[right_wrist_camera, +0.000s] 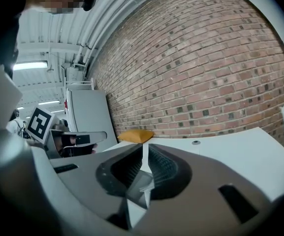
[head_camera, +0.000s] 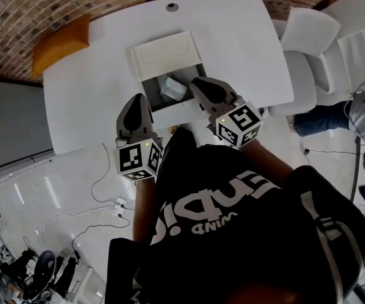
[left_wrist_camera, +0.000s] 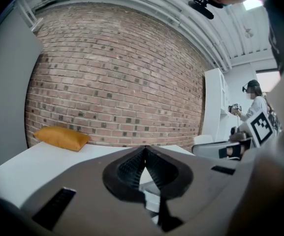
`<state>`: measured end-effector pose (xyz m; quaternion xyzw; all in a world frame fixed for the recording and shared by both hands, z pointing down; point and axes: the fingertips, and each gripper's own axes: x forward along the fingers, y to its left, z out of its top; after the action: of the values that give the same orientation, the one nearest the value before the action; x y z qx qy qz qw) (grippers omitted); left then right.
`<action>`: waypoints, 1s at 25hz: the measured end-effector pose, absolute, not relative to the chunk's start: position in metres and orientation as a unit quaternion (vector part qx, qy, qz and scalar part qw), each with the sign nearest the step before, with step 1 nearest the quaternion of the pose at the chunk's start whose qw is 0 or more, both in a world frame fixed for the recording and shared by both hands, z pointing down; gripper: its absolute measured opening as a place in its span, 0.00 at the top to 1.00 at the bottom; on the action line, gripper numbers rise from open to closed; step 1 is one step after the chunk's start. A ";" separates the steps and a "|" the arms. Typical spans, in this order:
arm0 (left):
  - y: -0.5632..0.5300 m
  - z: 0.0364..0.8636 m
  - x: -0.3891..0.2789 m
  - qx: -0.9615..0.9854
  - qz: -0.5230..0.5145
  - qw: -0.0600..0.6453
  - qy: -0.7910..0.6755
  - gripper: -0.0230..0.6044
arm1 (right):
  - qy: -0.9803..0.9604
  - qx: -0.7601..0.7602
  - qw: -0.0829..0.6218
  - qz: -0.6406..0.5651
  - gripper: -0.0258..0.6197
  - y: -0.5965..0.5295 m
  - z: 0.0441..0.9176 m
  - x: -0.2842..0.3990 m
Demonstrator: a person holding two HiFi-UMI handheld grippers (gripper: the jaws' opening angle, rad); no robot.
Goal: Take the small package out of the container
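Near the container (head_camera: pixel 154 94), left gripper (head_camera: pixel 138 99) and right gripper (head_camera: pixel 196 81) hold jaws together, apparently empty.

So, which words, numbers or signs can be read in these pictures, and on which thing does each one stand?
Black shirt: large white letters, upside down and creased, too distorted to read.
Left marker cube, right marker cube: black-and-white square patterns only, no words.
Nothing else shows print.

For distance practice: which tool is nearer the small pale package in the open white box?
Right. Right tool hovers right of the small pale package; left tool sits outside the white box.
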<state>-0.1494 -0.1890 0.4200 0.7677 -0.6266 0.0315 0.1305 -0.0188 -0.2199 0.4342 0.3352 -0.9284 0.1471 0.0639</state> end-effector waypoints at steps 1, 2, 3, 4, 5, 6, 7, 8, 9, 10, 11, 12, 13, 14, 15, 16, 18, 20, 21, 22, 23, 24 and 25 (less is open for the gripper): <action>-0.190 0.420 -0.150 0.768 0.031 0.131 -0.626 0.95 | -0.929 0.333 0.065 0.148 0.93 -0.220 0.435 -0.021; -0.190 0.420 -0.150 0.769 0.030 0.131 -0.625 0.95 | -0.930 0.330 0.066 0.149 0.89 -0.220 0.435 -0.023; -0.190 0.419 -0.150 0.770 0.030 0.131 -0.624 0.95 | -0.930 0.329 0.068 0.150 0.86 -0.220 0.435 -0.024; -0.191 0.418 -0.150 0.771 0.029 0.131 -0.623 0.95 | -0.930 0.327 0.068 0.151 0.84 -0.220 0.434 -0.025; -0.191 0.418 -0.150 0.771 0.029 0.131 -0.622 0.95 | -0.930 0.327 0.068 0.151 0.83 -0.220 0.434 -0.026; -0.192 0.417 -0.150 0.772 0.028 0.131 -0.621 0.95 | -0.931 0.327 0.068 0.151 0.82 -0.220 0.433 -0.026; -0.192 0.416 -0.149 0.773 0.027 0.130 -0.621 0.95 | -0.931 0.326 0.067 0.151 0.81 -0.221 0.433 -0.026; -0.193 0.416 -0.149 0.773 0.026 0.130 -0.620 0.95 | -0.931 0.326 0.066 0.152 0.79 -0.222 0.432 -0.026; -0.194 0.415 -0.149 0.774 0.025 0.130 -0.620 0.95 | -0.931 0.325 0.066 0.152 0.77 -0.223 0.432 -0.027; -0.195 0.415 -0.149 0.774 0.025 0.130 -0.619 0.95 | -0.931 0.324 0.066 0.152 0.75 -0.224 0.432 -0.028; -0.196 0.415 -0.150 0.775 0.025 0.130 -0.618 0.95 | -0.932 0.323 0.066 0.152 0.73 -0.225 0.432 -0.029; -0.198 0.415 -0.150 0.775 0.025 0.131 -0.617 0.95 | -0.932 0.321 0.067 0.152 0.70 -0.226 0.432 -0.030; -0.199 0.415 -0.150 0.776 0.024 0.131 -0.617 0.95 | -0.933 0.318 0.068 0.153 0.66 -0.227 0.432 -0.031; -0.201 0.414 -0.149 0.776 0.024 0.131 -0.617 0.95 | -0.934 0.314 0.071 0.154 0.63 -0.228 0.434 -0.033; -0.202 0.414 -0.148 0.776 0.024 0.131 -0.616 0.95 | -0.935 0.309 0.074 0.155 0.59 -0.228 0.436 -0.034; -0.204 0.413 -0.148 0.776 0.024 0.130 -0.616 0.95 | -0.937 0.303 0.079 0.157 0.55 -0.228 0.438 -0.036; -0.206 0.412 -0.147 0.777 0.024 0.130 -0.615 0.95 | -0.938 0.296 0.084 0.161 0.52 -0.228 0.441 -0.037; -0.209 0.411 -0.146 0.778 0.025 0.131 -0.615 0.95 | -0.938 0.294 0.084 0.166 0.52 -0.230 0.442 -0.038; -0.210 0.411 -0.147 0.777 0.026 0.131 -0.615 0.95 | -0.938 0.293 0.084 0.168 0.52 -0.232 0.443 -0.040; -0.211 0.412 -0.148 0.777 0.026 0.131 -0.615 0.95 | -0.938 0.291 0.085 0.169 0.52 -0.233 0.443 -0.041; -0.212 0.412 -0.149 0.777 0.026 0.131 -0.616 0.95 | -0.938 0.290 0.087 0.171 0.52 -0.234 0.445 -0.042; -0.212 0.412 -0.150 0.776 0.026 0.131 -0.616 0.95 | -0.938 0.288 0.091 0.172 0.52 -0.235 0.447 -0.043; -0.212 0.413 -0.150 0.776 0.026 0.131 -0.617 0.95 | -0.937 0.286 0.096 0.174 0.52 -0.235 0.450 -0.044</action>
<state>-0.1501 -0.2122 0.4126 0.7756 -0.6169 0.0263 0.1308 -0.0437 -0.2353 0.4503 0.2857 -0.9375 0.1738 0.0962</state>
